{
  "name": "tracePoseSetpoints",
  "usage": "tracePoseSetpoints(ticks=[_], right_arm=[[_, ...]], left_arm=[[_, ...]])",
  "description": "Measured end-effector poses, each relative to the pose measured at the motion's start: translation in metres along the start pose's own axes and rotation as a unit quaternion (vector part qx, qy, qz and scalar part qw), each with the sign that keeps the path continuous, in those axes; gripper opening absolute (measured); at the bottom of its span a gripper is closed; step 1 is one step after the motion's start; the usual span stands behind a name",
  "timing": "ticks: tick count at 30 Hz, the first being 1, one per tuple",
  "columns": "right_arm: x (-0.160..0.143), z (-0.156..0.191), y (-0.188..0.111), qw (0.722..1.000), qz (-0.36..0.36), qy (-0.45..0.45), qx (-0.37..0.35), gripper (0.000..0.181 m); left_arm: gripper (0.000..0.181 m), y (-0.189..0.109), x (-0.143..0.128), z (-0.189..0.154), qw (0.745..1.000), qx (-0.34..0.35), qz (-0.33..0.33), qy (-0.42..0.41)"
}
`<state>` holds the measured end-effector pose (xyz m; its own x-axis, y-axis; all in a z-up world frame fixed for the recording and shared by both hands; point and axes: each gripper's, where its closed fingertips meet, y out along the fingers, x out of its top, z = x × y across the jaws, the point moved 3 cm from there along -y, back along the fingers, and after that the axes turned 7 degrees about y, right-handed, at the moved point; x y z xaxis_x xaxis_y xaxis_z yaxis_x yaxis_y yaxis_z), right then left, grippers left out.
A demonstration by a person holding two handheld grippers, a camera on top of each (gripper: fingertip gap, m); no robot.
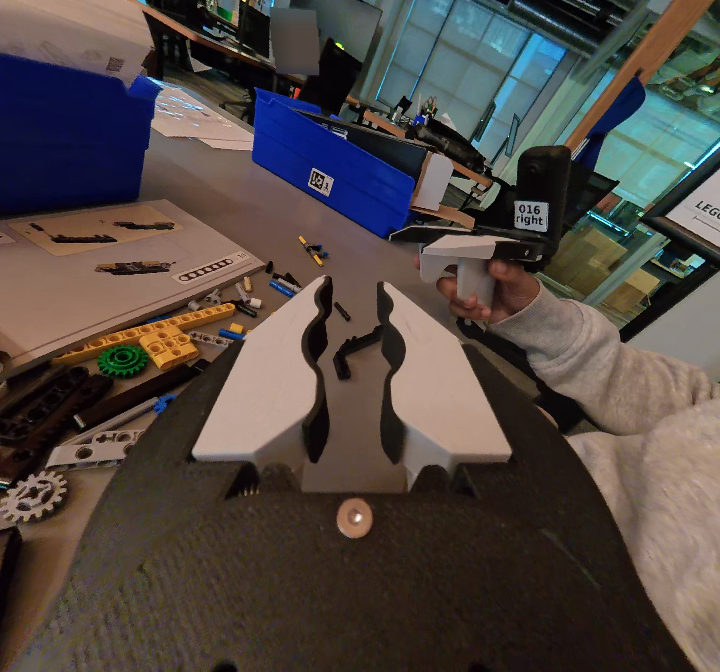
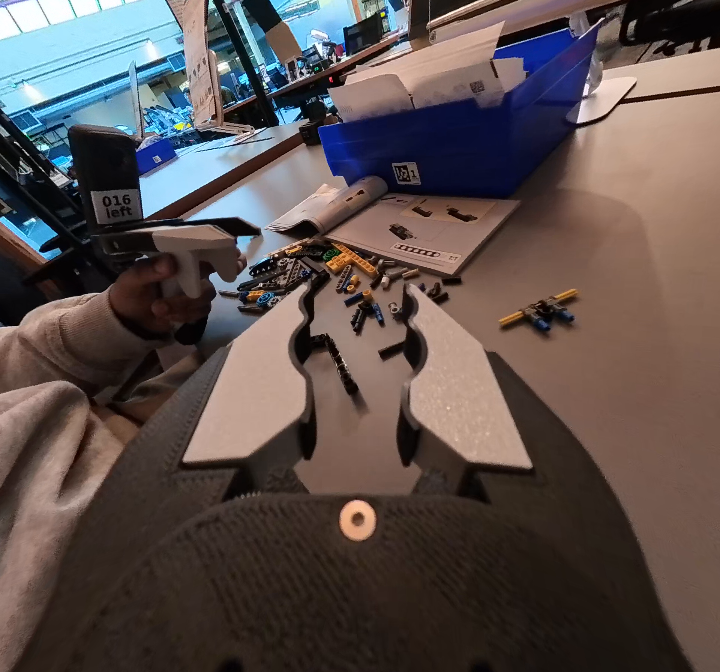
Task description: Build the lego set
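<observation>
A bent black beam [image 1: 352,351] lies on the grey table between the fingers of my open, empty left gripper [image 1: 353,287]. It also shows in the right wrist view [image 2: 339,361], below my open, empty right gripper [image 2: 356,296]. A short black pin [image 1: 342,311] lies just beyond it. A pile of loose pieces [image 2: 311,267] holds a long yellow beam [image 1: 156,329], a green gear [image 1: 122,360], dark beams and grey gears. A small yellow axle assembly with blue pins [image 2: 539,312] lies apart, also seen in the left wrist view [image 1: 313,251].
An open instruction booklet [image 2: 420,224] lies behind the pile. A blue bin [image 2: 448,146] holding papers stands past it, and another blue bin [image 1: 331,170] stands at the table's far edge. The right gripper [image 1: 405,235] shows in the left wrist view, held by a hand.
</observation>
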<state>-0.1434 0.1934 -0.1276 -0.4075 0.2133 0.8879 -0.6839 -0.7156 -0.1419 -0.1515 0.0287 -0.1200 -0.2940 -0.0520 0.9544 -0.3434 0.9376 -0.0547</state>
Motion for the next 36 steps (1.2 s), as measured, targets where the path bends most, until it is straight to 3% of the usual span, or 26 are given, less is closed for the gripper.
tracePoseSetpoints(ticks=[1, 18, 31, 36], right_arm=[[-0.001, 0.000, 0.000, 1.000, 0.001, -0.002, -0.001, 0.043], [-0.020, 0.015, 0.015, 0.990, 0.046, -0.131, -0.019, 0.037], [-0.007, -0.003, 0.009, 0.999, 0.017, 0.006, 0.032, 0.041], [-0.008, -0.003, 0.010, 0.999, 0.022, 0.008, 0.035, 0.041]], left_arm=[[0.021, 0.000, 0.000, 0.000, 1.000, 0.001, -0.001, 0.001], [0.029, 0.004, -0.005, 0.005, 1.000, -0.011, 0.016, -0.011], [0.044, 0.004, -0.005, 0.010, 0.999, -0.016, 0.019, -0.032], [0.061, 0.004, -0.006, 0.012, 0.999, -0.020, 0.020, -0.042]])
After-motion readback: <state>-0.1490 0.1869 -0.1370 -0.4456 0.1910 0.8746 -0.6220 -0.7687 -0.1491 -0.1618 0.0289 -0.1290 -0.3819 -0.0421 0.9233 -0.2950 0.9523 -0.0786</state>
